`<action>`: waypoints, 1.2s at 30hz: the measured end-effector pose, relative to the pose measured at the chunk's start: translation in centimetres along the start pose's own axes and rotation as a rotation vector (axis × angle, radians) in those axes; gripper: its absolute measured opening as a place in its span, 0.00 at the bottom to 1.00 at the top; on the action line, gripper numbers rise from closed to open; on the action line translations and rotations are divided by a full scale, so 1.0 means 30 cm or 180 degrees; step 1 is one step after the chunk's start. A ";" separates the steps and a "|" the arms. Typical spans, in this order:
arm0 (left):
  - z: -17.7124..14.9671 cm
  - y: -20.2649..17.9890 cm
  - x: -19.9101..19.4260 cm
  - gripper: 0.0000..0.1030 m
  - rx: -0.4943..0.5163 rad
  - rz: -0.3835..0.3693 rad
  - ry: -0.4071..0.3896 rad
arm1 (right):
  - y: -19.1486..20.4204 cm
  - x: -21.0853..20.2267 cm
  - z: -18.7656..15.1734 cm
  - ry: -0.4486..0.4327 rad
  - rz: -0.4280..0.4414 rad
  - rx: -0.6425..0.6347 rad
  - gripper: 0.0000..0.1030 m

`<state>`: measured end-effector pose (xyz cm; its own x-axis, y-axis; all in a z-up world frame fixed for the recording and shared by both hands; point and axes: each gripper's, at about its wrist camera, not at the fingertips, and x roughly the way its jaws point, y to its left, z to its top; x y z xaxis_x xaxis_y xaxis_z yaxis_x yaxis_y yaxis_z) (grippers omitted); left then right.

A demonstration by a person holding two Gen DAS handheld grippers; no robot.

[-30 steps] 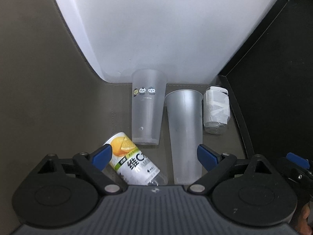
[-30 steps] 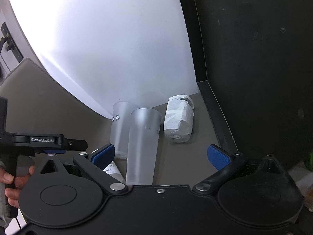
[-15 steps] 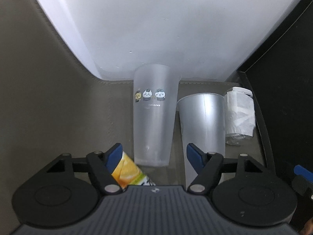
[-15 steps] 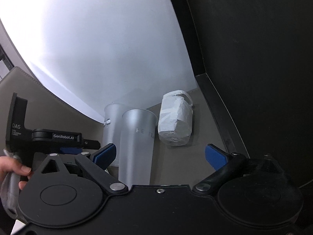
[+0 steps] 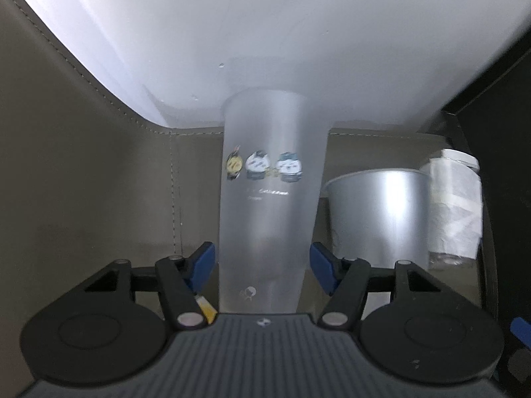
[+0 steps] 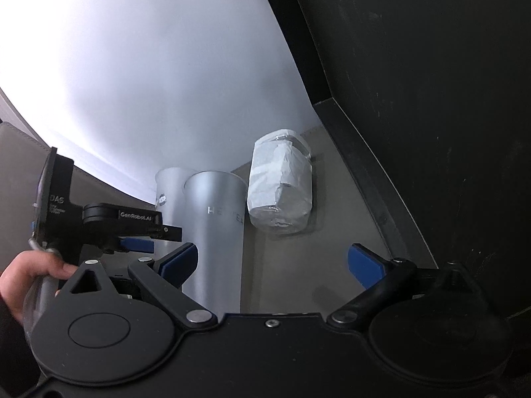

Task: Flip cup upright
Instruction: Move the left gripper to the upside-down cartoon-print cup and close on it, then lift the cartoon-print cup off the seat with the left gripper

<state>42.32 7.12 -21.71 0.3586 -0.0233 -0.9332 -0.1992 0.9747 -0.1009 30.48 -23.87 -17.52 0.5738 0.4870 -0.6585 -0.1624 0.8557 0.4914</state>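
One frosted cup (image 5: 268, 199) with three cartoon stickers. It reads as lying on its side on the grey mat (image 5: 99, 182). Long axis runs 6 to 12 o'clock in the left view: narrow base at 6, toward the tongs; wide mouth at 12, against the white wall (image 5: 265, 33).

Left tongs (image 5: 262, 263): open, straddling the cup's narrow end, one blue pad at 9 and one at 3. Each pad sits just beside the cup wall; whether either touches cannot be told. This is the nearer tool; the cup lies dead ahead of it.

Right tongs (image 6: 272, 262): open wide, holding nothing, well to 3 o'clock of the cup. From this view the cup lies at 10 o'clock, mostly hidden.

One silver cup (image 5: 378, 219): parallel, just beside the frosted cup at 3 o'clock, mouth also at 12. Judged the tightest neighbour; the right-hand pad works in the gap between the two cups.

One bundle wrapped in white paper (image 5: 454, 205): further toward 3, beside the silver cup, close to the dark side wall (image 5: 507, 165).

One yellow-labelled item (image 5: 206, 308): a sliver only, at 7 o'clock under the left finger.

Open room: bare mat from 8 to 10 o'clock. Judged best to close on the base, then swing the mouth up and back toward 6, since the wall blocks 12.
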 end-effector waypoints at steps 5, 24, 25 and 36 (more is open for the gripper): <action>0.023 0.029 0.035 0.61 -0.0086 -0.0096 0.0094 | 0.004 0.002 -0.004 0.0056 -0.0007 0.0004 0.94; 0.053 0.027 -0.106 0.59 -0.0061 -0.0098 -0.0298 | 0.006 -0.021 0.003 -0.0023 -0.0046 0.0030 0.94; 0.052 0.029 -0.118 0.59 -0.0057 -0.0109 -0.0330 | 0.009 -0.024 0.005 -0.0040 -0.0044 0.0029 0.94; -0.011 -0.043 -0.272 0.59 0.0112 -0.0212 -0.0546 | 0.014 -0.080 0.028 -0.0181 0.0202 0.0174 0.94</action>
<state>39.35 5.97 -14.08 0.5209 -0.0528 -0.8520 -0.1389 0.9796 -0.1456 29.70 -24.82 -15.25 0.6085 0.5280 -0.5924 -0.1568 0.8118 0.5625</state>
